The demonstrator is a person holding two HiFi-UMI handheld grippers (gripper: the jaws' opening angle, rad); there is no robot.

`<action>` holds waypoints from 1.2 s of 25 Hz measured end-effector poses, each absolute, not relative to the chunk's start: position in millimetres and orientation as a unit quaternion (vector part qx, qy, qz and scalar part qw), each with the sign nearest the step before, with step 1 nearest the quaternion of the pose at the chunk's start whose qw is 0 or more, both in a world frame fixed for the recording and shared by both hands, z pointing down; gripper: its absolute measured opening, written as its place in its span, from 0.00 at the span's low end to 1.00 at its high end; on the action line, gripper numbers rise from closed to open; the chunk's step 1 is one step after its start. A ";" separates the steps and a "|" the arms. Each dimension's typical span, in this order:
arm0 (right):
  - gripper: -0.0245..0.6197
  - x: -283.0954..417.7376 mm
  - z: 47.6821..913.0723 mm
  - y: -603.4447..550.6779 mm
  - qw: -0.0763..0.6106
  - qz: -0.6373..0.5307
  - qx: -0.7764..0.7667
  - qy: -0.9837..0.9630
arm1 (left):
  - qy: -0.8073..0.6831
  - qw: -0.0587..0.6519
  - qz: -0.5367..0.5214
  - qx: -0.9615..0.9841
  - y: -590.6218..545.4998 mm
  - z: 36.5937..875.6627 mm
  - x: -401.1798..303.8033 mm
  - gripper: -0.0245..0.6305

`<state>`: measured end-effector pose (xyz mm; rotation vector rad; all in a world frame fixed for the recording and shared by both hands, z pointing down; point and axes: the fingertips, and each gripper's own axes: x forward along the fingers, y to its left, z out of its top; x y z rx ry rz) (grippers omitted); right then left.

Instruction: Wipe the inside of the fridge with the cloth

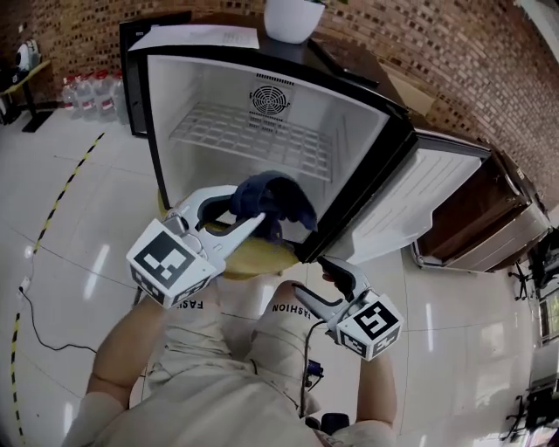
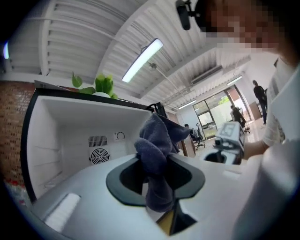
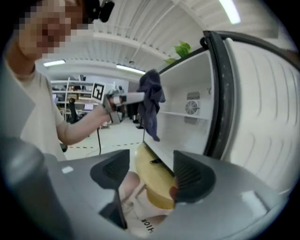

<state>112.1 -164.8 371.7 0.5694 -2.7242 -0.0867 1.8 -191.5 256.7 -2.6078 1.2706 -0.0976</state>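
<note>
A dark blue cloth [image 1: 274, 202] hangs bunched in front of the open fridge [image 1: 358, 131], near the lower edge of its opening. My left gripper [image 1: 247, 209] is shut on the cloth; in the left gripper view the cloth [image 2: 157, 154] fills the gap between the jaws and sticks out above and below them. In the right gripper view the cloth [image 3: 151, 101] dangles from that gripper beside the fridge's open front. My right gripper [image 1: 325, 281] is lower, by the foot of the fridge door [image 1: 419, 201], open with nothing between its jaws [image 3: 150, 171].
Inside the fridge are a white wire shelf [image 1: 253, 135] and a round fan grille [image 1: 269, 98] on the rear wall. The fridge rests on a yellow stool [image 1: 262, 257]. On top stand a white plant pot [image 1: 293, 19] and papers [image 1: 205, 37]. A wooden cabinet [image 1: 489, 218] stands at the right.
</note>
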 end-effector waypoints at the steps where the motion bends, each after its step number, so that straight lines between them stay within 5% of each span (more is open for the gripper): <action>1: 0.50 114.4 373.2 -167.1 0.187 -0.050 0.216 -0.957 | 0.435 0.120 -0.027 -0.892 -201.4 245.1 0.9 0.20; 4: 0.49 121.1 369.1 -173.4 0.198 -0.096 0.256 -0.941 | 0.449 0.122 -0.020 -0.885 -233.3 210.5 3.7 0.20; 9: 0.33 135.7 355.1 -182.4 0.177 -0.118 0.309 -0.927 | 0.470 0.093 -0.023 -0.877 -306.4 186.9 19.9 0.20; 30: 0.30 109.0 426.5 -131.4 0.210 -0.129 0.161 -0.956 | 0.574 0.125 -0.066 -0.807 -494.2 156.8 50.9 0.21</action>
